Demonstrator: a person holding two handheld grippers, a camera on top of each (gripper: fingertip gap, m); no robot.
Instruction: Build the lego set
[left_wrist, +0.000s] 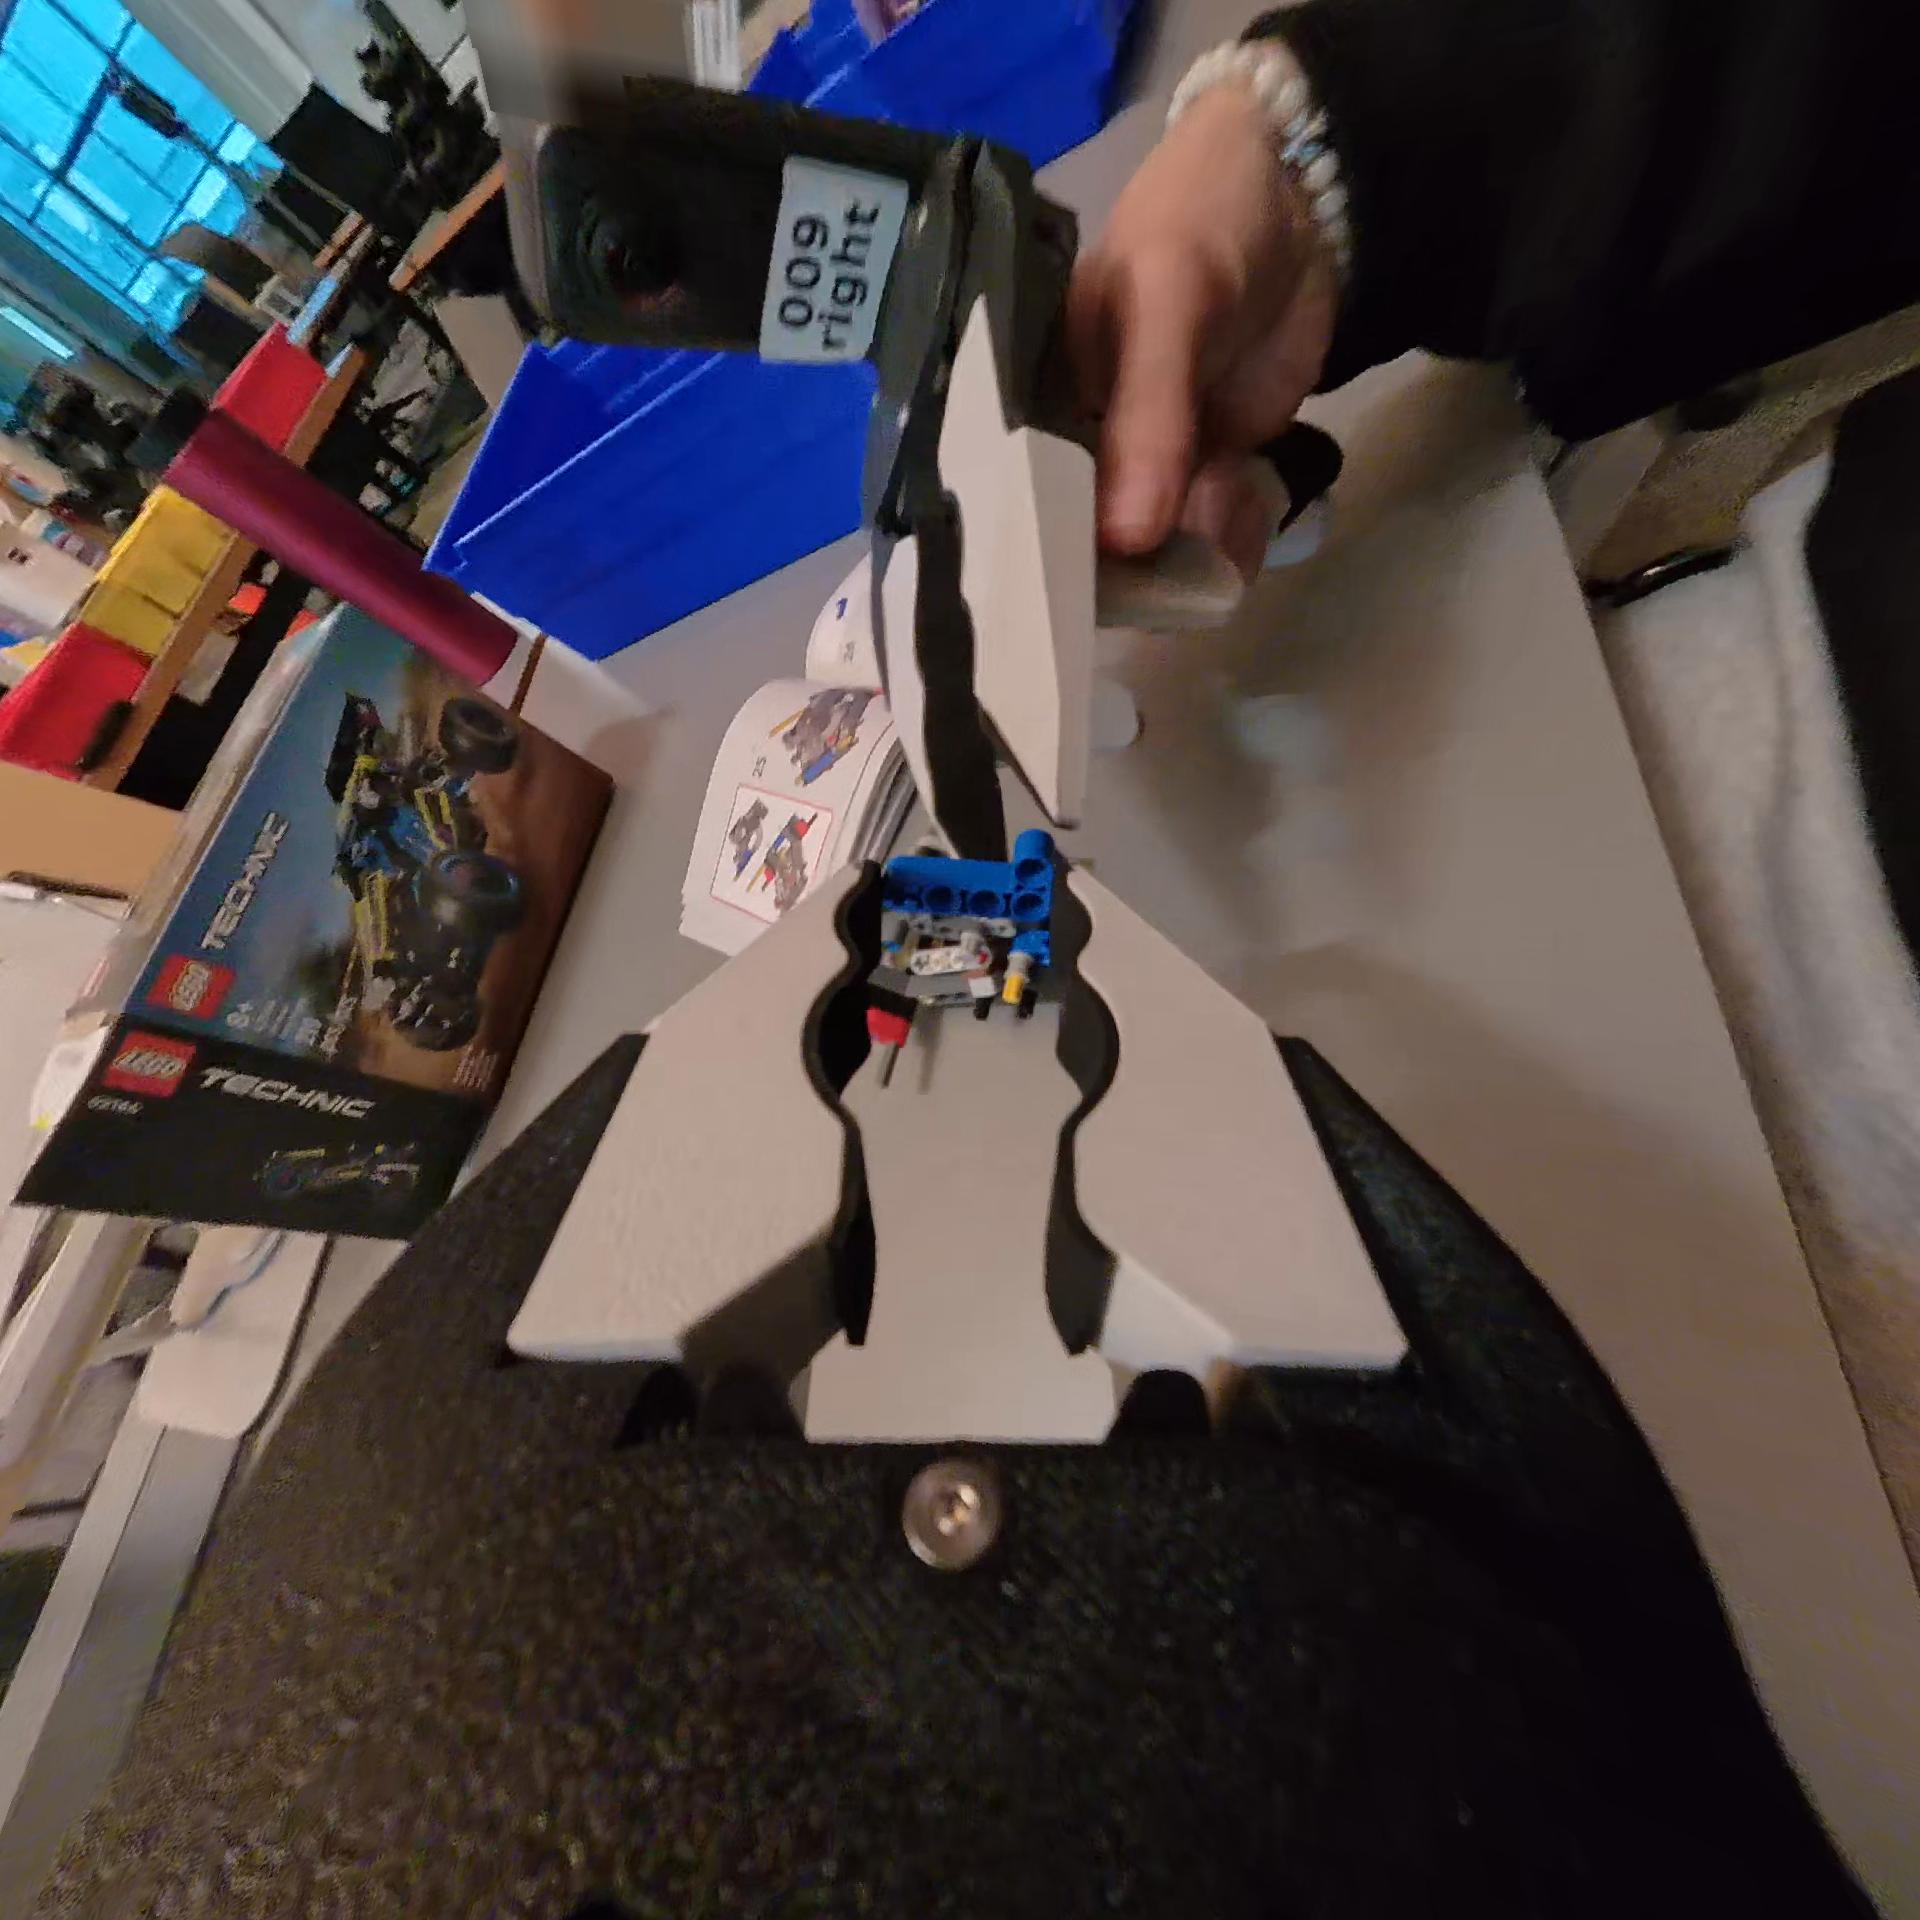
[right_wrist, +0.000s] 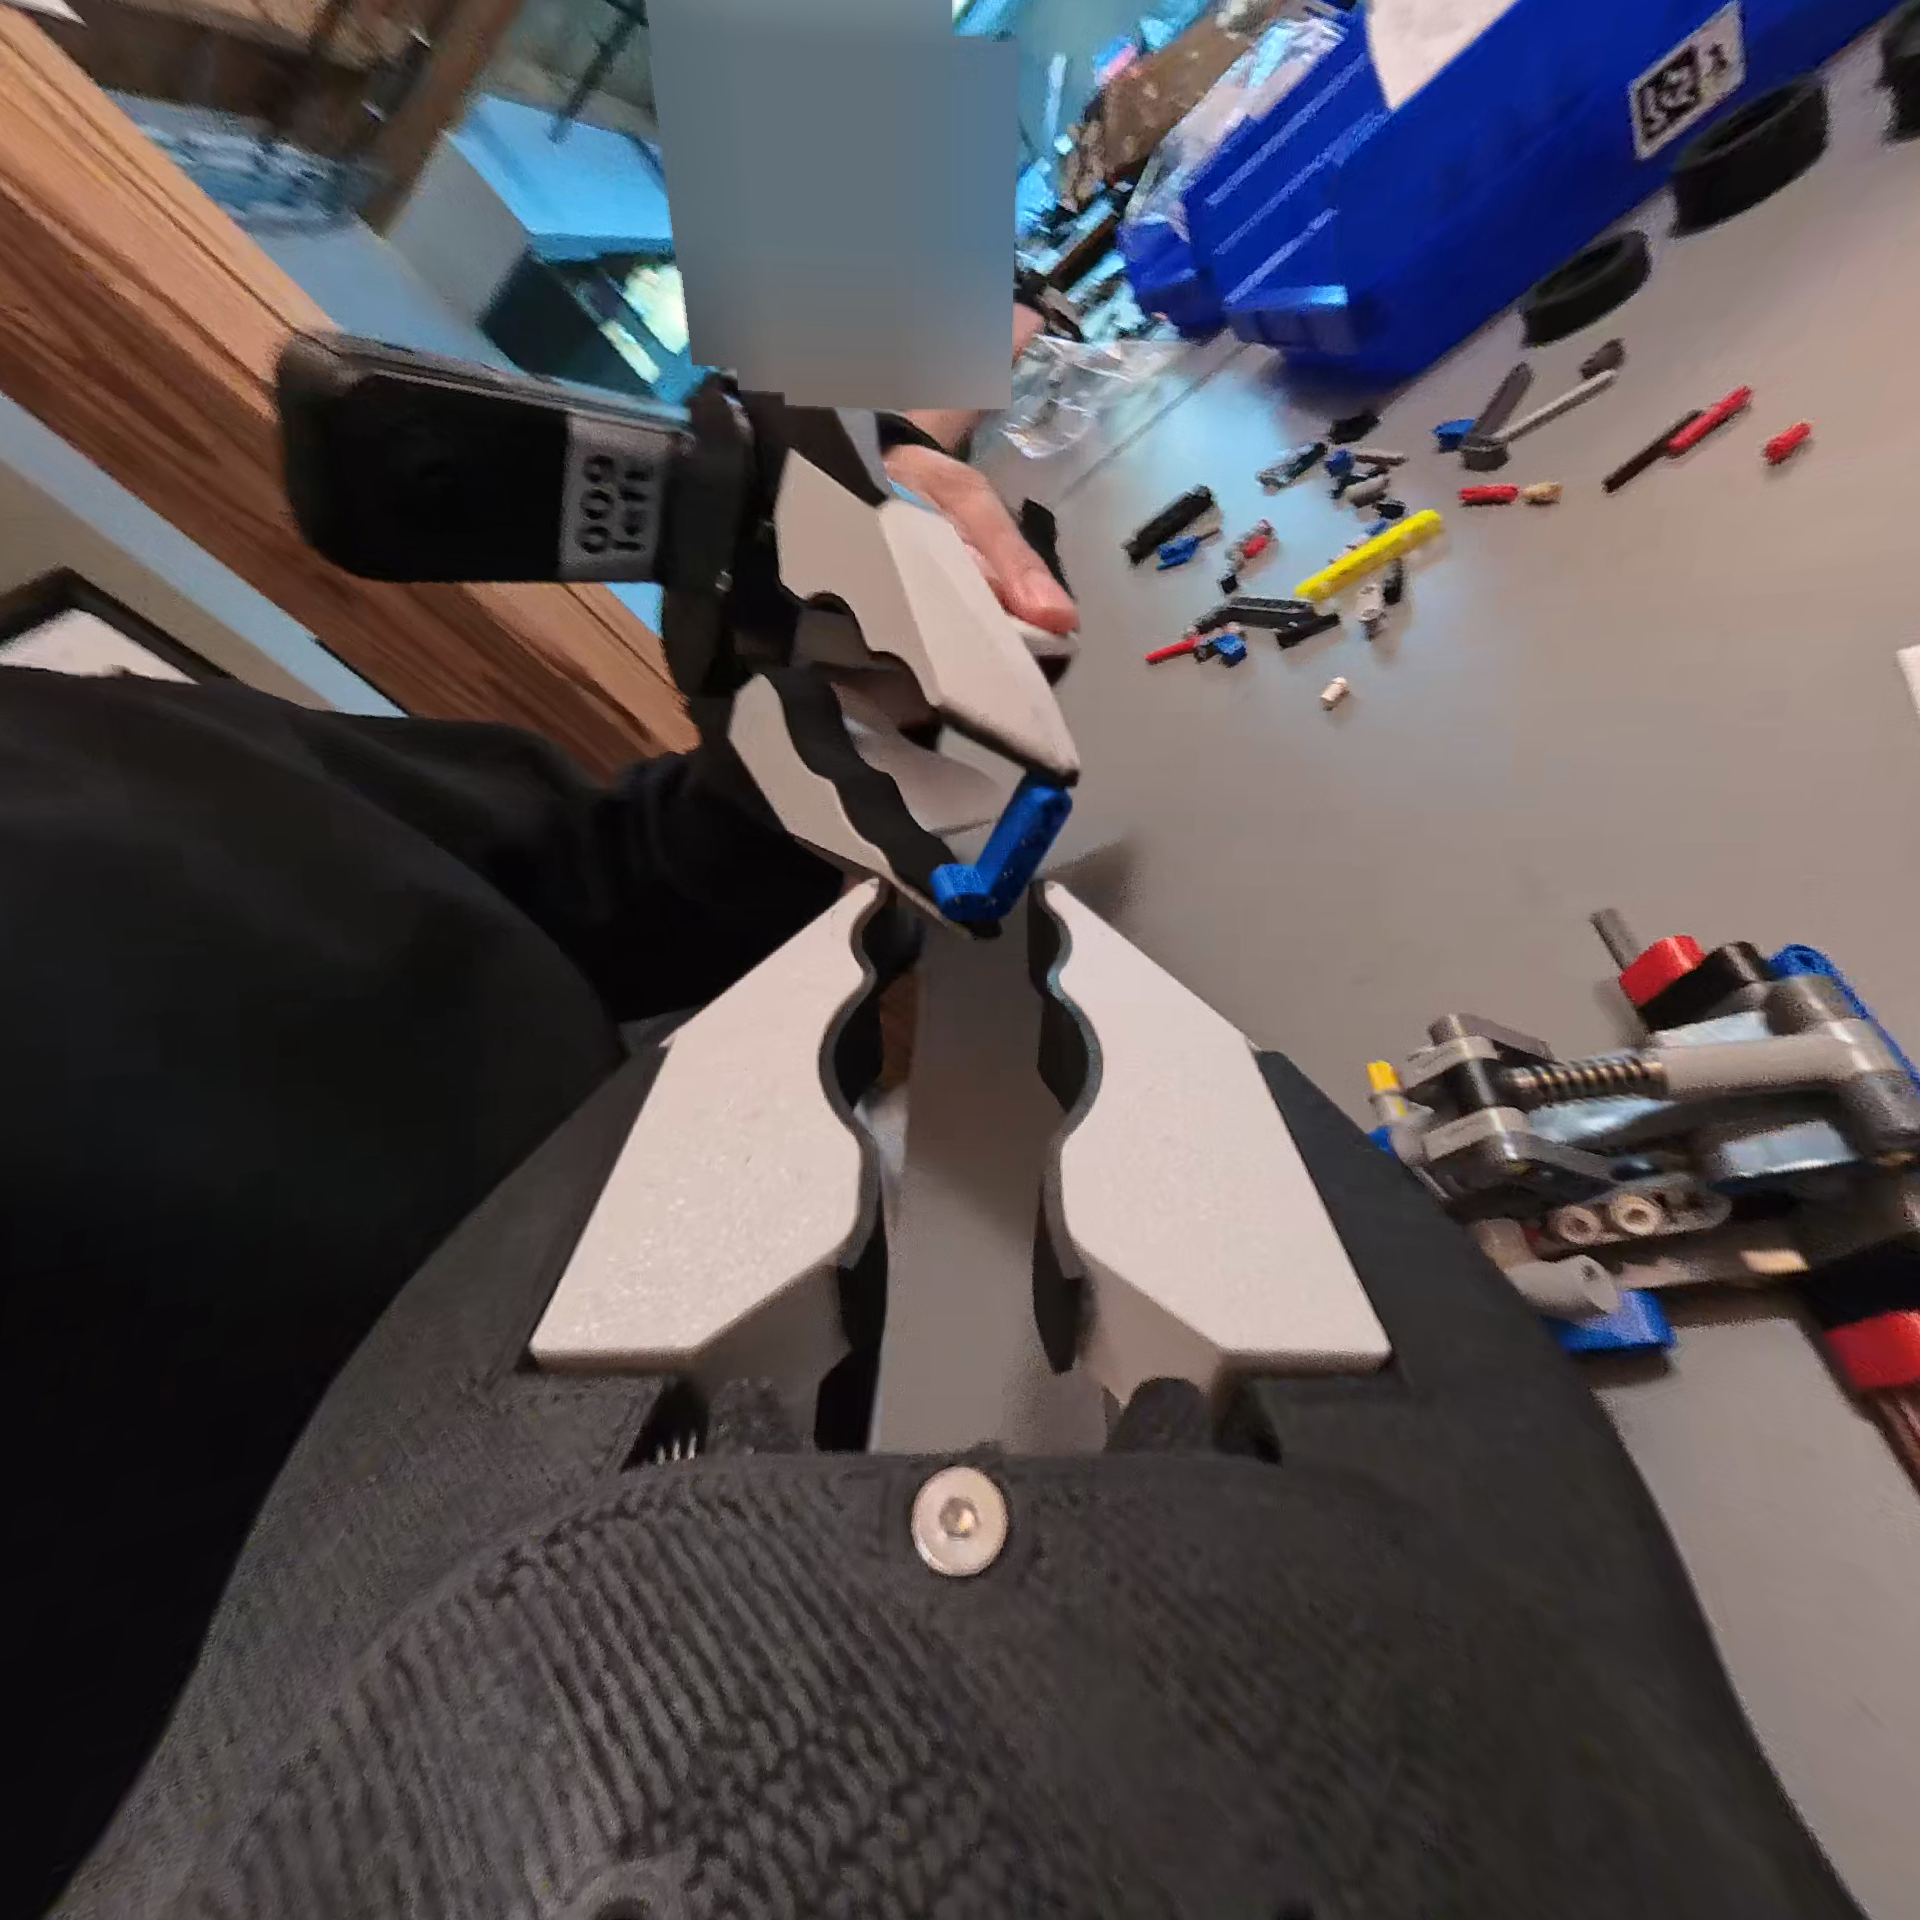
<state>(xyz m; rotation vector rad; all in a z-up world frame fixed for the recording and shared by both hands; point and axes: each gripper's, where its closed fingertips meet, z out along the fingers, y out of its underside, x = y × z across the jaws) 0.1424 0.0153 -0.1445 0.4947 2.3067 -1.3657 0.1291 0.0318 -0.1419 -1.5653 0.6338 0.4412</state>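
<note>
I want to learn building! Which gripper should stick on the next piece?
Probably the left. The left gripper already pinches the blue piece. The right gripper is open and empty, beside the half-built model on the table, so it could steady that.

Bare table (right_wrist: 1455, 831) beyond loose pieces (right_wrist: 1351, 551)

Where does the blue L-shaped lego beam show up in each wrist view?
Left wrist view: blue L-shaped lego beam, centre, clamped at the left gripper tips.
Right wrist view: centre, just beyond the right gripper tips.
Shared landmark: blue plastic bin behind.
</note>
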